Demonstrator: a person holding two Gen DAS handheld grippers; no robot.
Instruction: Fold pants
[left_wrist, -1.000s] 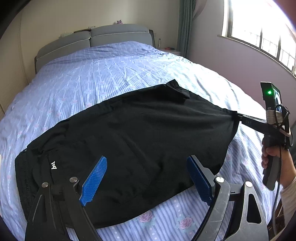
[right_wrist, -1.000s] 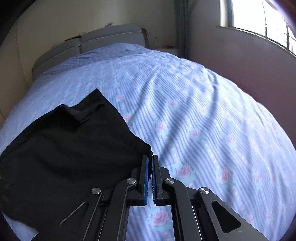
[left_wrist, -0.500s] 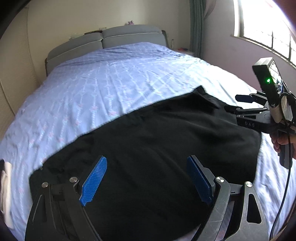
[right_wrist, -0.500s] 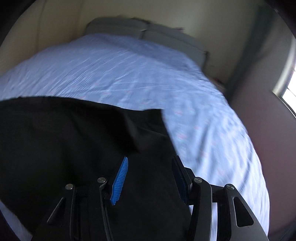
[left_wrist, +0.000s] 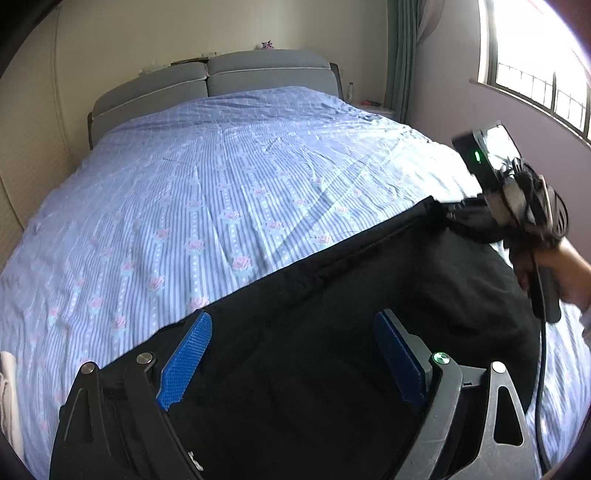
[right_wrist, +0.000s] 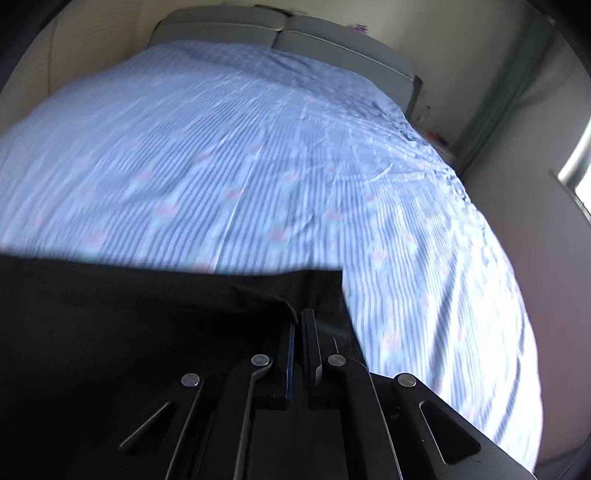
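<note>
pants: black pants (left_wrist: 332, 332) lay on the bed (left_wrist: 221, 177), near its foot | right gripper (right_wrist: 297, 325): clenched on a pants corner | left gripper (left_wrist: 295, 354): released, above the cloth | advice: keep the edge taut and aligned.

Black pants (left_wrist: 332, 332) lie across the near part of a bed with a blue striped flowered sheet (left_wrist: 221, 184). The left gripper (left_wrist: 291, 354) hangs over them, blue pads wide apart. At right, the right gripper (left_wrist: 448, 214) seems to pinch the pants' far corner.
</note>
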